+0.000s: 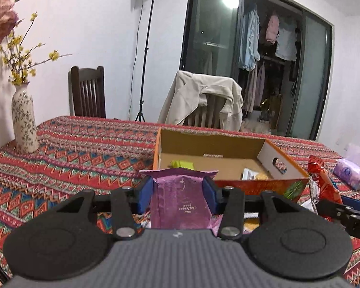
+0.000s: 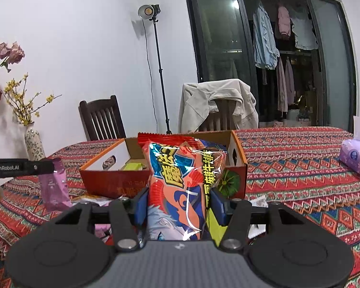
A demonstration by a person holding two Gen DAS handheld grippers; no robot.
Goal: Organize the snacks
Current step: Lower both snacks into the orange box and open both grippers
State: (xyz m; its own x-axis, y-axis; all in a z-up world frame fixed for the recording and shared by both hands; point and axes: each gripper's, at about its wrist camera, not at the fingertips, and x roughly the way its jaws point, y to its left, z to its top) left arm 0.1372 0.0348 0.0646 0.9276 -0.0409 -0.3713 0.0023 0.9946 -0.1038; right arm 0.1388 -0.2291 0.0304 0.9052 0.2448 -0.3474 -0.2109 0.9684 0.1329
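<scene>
I see a white-walled room with dark glass doors, clothes hanging behind them, and a bench (image 1: 84,148) covered in a red patterned cloth. An open cardboard box (image 1: 228,144) sits on it, ahead of both cameras.

My left hand-held gripper (image 1: 178,192) is clamped on a purple snack packet (image 1: 180,199), blue pads pressing its two sides. The packet stands upright, long axis running bottom to top of the view, its crimped seal uppermost and its print upside down. Its lower end is cut off behind the gripper body. From the right wrist view the same packet hangs clear of the cloth, to the left of the box.

My right hand-held gripper (image 2: 178,204) grips a red and blue snack bag (image 2: 180,180), also upright with its long axis vertical and its red seal on top, in front of the box's near wall. The bag hides much of the box interior and its lower end disappears behind the gripper.

Inside the box I make out a yellow-green packet (image 1: 182,164) and a pale one (image 1: 250,174), the latter too blurred to read. More wrappers lie under both grippers, mostly hidden.

Both grippers point forward and slightly down towards the box, side by side. A purple tissue pack (image 2: 356,157) lies on the right of the bench and a flowered vase (image 1: 24,122) stands at the left.
</scene>
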